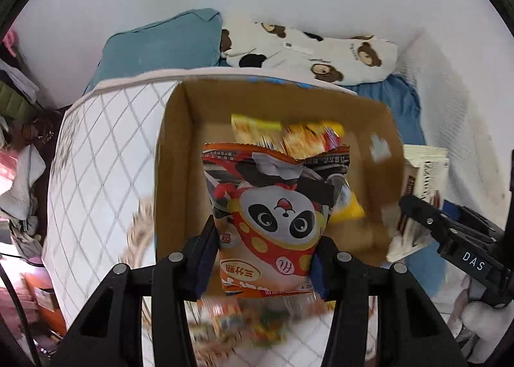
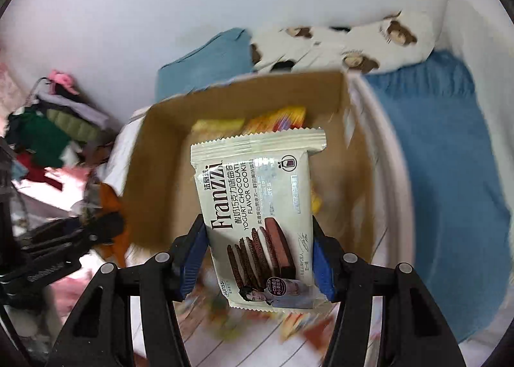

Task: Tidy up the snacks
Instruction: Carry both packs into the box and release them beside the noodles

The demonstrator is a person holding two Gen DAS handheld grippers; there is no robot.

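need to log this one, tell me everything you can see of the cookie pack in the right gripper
The cookie pack is a cream, glossy plastic wrapper with crimped ends, printed "Franzzi yogurt chocolate flavor cookie" above pictured chocolate sandwich cookies. It looks sealed and full. The right gripper clamps its lower part between blue pads, holding it upright over the open cardboard box.

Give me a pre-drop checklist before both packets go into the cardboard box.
1. Left gripper clamped on panda snack bag: ok.
2. Right gripper clamped on Franzzi cookie packet: ok.
3. Cardboard box open at the top: ok.
4. Free floor space in the box beside the yellow packets: ok.
5. Packets fully over the opening: cannot tell, views are blurred.
6. Grippers apart from each other: ok.
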